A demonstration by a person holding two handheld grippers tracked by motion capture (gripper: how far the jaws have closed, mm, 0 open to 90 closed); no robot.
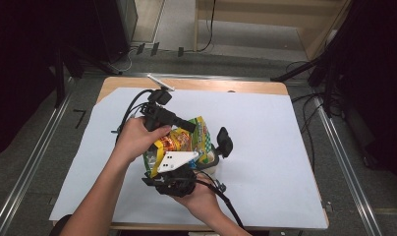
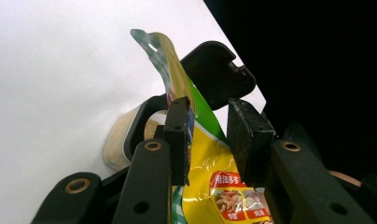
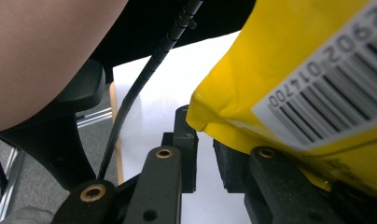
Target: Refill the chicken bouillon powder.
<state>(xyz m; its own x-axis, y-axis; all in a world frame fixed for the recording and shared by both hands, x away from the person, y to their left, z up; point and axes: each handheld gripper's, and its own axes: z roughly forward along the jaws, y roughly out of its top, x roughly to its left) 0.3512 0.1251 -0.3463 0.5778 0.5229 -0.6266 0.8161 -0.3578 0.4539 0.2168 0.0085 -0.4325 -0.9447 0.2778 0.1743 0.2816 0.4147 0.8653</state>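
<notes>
A yellow and green snack bag (image 1: pixel 183 141) is held up over the white sheet between the two grippers. In the left gripper view the bag (image 2: pixel 203 172) fills the gap between the jaws of my left gripper (image 2: pixel 207 122), and both pads press on its upper part. In the right gripper view the jaws of my right gripper (image 3: pixel 207 144) stand apart with white paper showing between them. The bag's barcode side (image 3: pixel 289 79) lies over the right jaw, not between the pads. Beyond the bag stands a clear tub (image 2: pixel 115 145) of beige crumbs, its black lid (image 2: pixel 217 70) flipped open.
White paper (image 1: pixel 265 147) covers most of the wooden table (image 1: pixel 196 84). The tub (image 1: pixel 212 168) and its lid (image 1: pixel 224 141) sit just right of the bag. A white stick (image 1: pixel 159 82) lies at the far edge. Metal rails (image 1: pixel 34 152) run along both sides.
</notes>
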